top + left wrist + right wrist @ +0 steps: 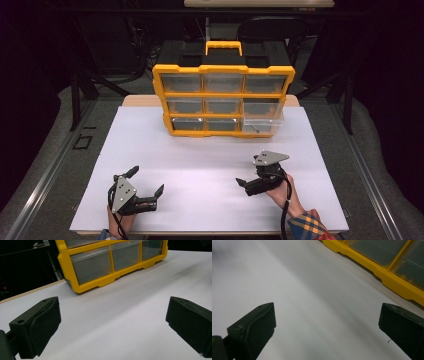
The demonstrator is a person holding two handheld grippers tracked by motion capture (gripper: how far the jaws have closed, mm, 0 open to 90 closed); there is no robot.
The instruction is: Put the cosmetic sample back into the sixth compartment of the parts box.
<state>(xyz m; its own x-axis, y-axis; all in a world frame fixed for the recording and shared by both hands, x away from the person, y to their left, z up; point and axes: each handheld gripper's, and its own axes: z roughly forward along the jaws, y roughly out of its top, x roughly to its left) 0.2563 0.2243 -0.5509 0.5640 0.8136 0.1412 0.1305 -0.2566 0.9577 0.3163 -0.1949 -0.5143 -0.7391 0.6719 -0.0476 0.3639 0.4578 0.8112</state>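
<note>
organizer [223,99] upright at tabletop's far edge, bottom-right drawer [262,123] pulled out | left gripper [148,189] near-left corner, jaws wide, empty | right gripper [251,176] nearer drawer, jaws wide, empty | approach drawer front squarely, push straight.

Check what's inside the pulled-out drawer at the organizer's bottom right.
The pulled-out drawer of the organizer holds one small dark item, too small to identify. Its clear walls show nothing else; the other drawers' contents are unreadable.
</note>
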